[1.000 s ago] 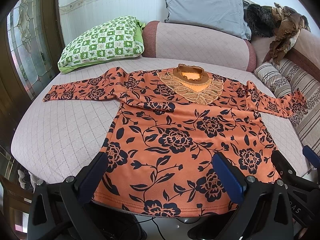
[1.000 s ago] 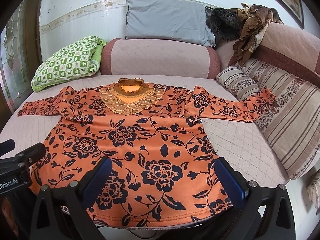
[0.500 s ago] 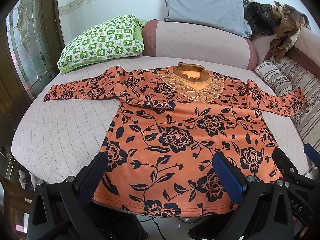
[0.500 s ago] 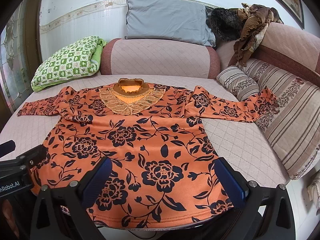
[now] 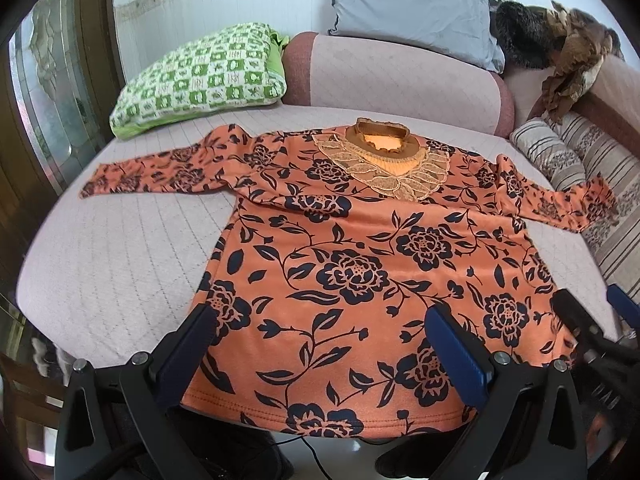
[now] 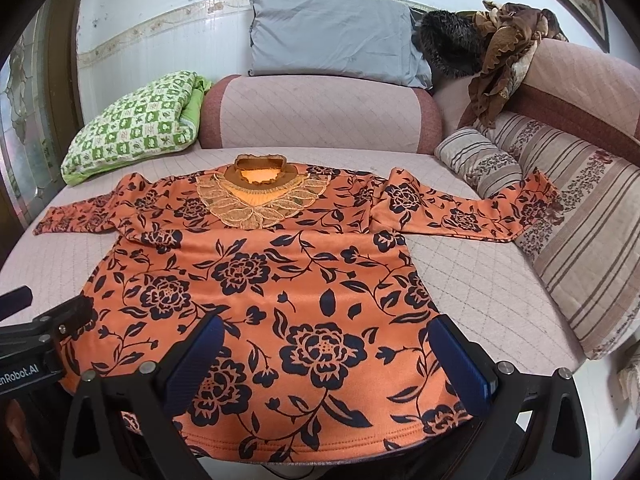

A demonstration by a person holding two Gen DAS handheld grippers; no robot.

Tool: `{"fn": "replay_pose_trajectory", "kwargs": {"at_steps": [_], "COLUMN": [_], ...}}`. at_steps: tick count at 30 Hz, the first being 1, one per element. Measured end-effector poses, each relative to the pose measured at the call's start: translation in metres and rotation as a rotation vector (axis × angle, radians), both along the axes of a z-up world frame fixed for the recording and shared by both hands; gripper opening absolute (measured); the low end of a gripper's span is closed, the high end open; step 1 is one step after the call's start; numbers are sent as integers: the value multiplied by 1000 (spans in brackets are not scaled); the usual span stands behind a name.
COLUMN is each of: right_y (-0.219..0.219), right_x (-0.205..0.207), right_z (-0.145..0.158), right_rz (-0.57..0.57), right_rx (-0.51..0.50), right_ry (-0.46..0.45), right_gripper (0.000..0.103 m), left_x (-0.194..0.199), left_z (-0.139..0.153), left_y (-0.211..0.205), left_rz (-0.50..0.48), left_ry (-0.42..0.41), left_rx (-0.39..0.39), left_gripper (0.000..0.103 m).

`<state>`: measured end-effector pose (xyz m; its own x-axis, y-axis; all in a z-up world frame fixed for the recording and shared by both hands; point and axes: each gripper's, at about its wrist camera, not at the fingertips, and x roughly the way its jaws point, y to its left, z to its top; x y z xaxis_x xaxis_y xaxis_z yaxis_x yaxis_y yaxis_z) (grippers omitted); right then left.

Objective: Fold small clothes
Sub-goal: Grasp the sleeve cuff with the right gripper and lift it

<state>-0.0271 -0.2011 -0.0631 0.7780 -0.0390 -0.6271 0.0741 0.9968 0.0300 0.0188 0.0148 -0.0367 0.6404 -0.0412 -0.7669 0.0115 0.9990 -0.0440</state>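
An orange long-sleeved top with black flowers (image 5: 360, 264) (image 6: 280, 272) lies flat, front up, on the pink quilted sofa seat (image 5: 120, 248) (image 6: 480, 280), both sleeves spread sideways and a lace collar at the far end. Its hem hangs at the seat's near edge. My left gripper (image 5: 320, 352) stands open just above the hem's left half, nothing between its blue pads. Over the hem's right half my right gripper (image 6: 328, 356) is open too. The right gripper's tip shows at the right edge of the left wrist view, the left gripper's at the left edge of the right wrist view.
A green checked pillow (image 5: 200, 76) (image 6: 136, 132) lies at the back left, a grey pillow (image 5: 412, 8) (image 6: 332, 40) on the backrest. Striped cushions (image 6: 580, 200) line the right side, the right sleeve's cuff resting on them. Dark and brown clothes (image 6: 492, 40) are piled at the back right.
Both views have shifted only slightly; the grippers stay open above the hem and the top has not moved.
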Motion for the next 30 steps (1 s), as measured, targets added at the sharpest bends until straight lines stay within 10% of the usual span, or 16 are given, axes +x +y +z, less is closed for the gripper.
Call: {"fn": "replay_pose_trajectory", "kwargs": {"at_steps": [4,9,15,22,23,26,30], "right_y": [-71,-199,-316,-360,-364,-378,-343], "right_x": [19,60,138,223,232,249,251], "right_z": [-3,-8,0,-3,-10,-23,18], "right_rz": [-10,-241,-558,-698,-702,-704,-550], "right_rx": [283,403,81,-190,-219,-195,-107], "right_ry": [-5,-60,-19,95,135,229,133], "right_gripper": [103,101,71,71,67,12,6], "left_x": [22,43,59,79,82,85,82], "left_z": [-24,-49,-60,-69,-71,-75,-81], "left_y": [26,47,52,57,57,67,89], "left_rz": [-3,31,4,18,18,21,50], "left_ry": [96,146,137,107,111,103,69], "left_rx": [-163,-212,-239,-222,-204,-191,-236], "left_gripper": [103,103,103,103,103,103,103]}}
